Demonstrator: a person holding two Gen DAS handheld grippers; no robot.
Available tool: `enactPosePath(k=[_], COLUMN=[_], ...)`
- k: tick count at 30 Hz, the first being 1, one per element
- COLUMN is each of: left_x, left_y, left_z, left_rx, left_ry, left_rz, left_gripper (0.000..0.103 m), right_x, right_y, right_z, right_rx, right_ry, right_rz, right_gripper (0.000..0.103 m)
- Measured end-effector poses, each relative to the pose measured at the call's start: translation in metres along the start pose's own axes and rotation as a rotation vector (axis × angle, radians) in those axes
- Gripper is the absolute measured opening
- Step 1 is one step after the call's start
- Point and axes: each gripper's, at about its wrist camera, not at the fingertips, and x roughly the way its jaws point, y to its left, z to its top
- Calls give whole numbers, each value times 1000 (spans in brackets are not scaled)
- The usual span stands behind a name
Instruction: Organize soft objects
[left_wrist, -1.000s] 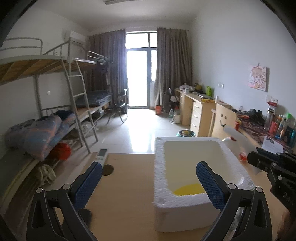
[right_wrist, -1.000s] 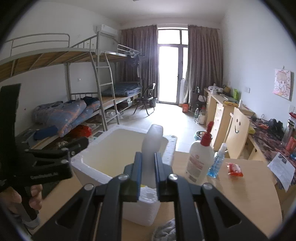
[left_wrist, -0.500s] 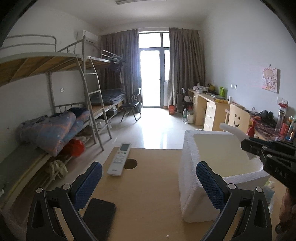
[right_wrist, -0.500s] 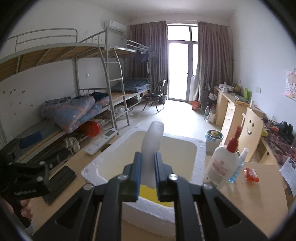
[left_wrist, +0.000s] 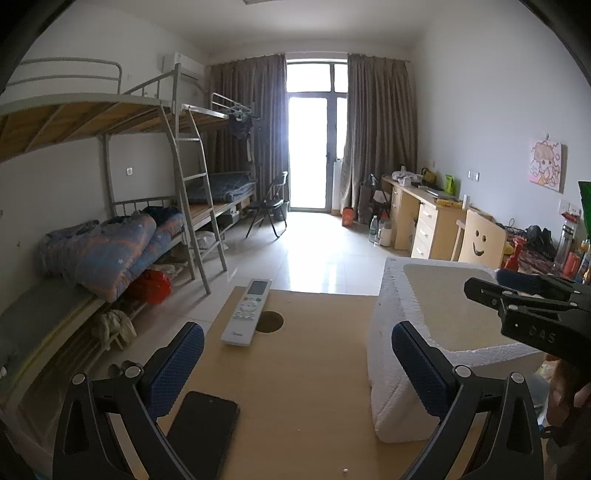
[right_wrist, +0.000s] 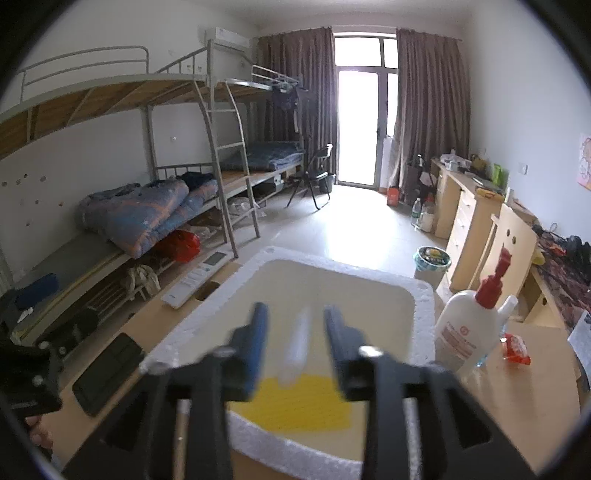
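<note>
Inside foam box (right_wrist: 421, 295), yellow sponge (right_wrist: 306, 402), white foam piece (right_wrist: 295, 343) above

The white foam box (right_wrist: 424, 295) has a rough, pebbled polystyrene rim and a smoother matt inside, where a flat yellow textured sheet (right_wrist: 306, 404) lies. The light wooden table (left_wrist: 314, 376) looks smooth and matt. The black phone (left_wrist: 201, 428) has a glossy glass face. The white plastic remote (left_wrist: 245, 312) is smooth, as is the white plastic bottle with red cap (right_wrist: 469, 328). Dimpled blue pads (left_wrist: 173, 367) line the matt black left gripper (left_wrist: 295, 369).
</note>
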Motion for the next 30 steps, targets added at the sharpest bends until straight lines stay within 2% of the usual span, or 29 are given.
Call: enactPosePath(k=[1, 7, 18, 24, 30], left_x=[0, 1, -18, -47, -80], left_y=[0, 2, -13, -34, -54], left_z=[0, 1, -3, -6, -12], left_rx=[0, -3, 18, 35, 53], left_ry=[0, -1, -34, -56, -84], left_rz=[0, -2, -22, -49, -86], left_gripper=[102, 102, 102, 102, 102], right_x=[-1, -6, -35, -66, -105], right_y=[-1, 6, -1, -5, -8], right_z=[0, -1, 0, -10, -23], right_rx=[2, -23, -1, 20, 30], right_ry=[-6, -16, -52, -80, -121], right_rz=[-4, 16, 6, -4, -43], right_gripper=[73, 90, 95, 101, 102])
